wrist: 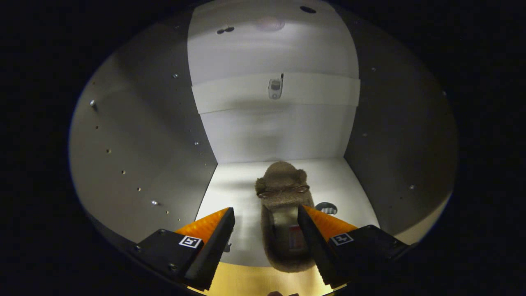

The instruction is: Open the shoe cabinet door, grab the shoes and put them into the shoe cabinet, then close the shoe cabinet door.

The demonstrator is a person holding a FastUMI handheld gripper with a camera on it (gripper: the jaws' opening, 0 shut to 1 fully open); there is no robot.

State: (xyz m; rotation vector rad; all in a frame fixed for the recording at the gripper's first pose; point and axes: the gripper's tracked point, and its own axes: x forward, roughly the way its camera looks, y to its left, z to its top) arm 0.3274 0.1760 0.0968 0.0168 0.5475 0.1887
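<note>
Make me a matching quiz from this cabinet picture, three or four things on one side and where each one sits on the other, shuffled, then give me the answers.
Things:
1. slipper
2. gripper
3. bracket
4. side wall

Places or states:
A. on the strip across the back wall
B. dotted with small holes and screws
C. lying on the cabinet floor, toe toward the back
D. open, one jaw at the slipper's edge, the other apart from it

Pairs: 1-C, 2-D, 3-A, 4-B
</note>
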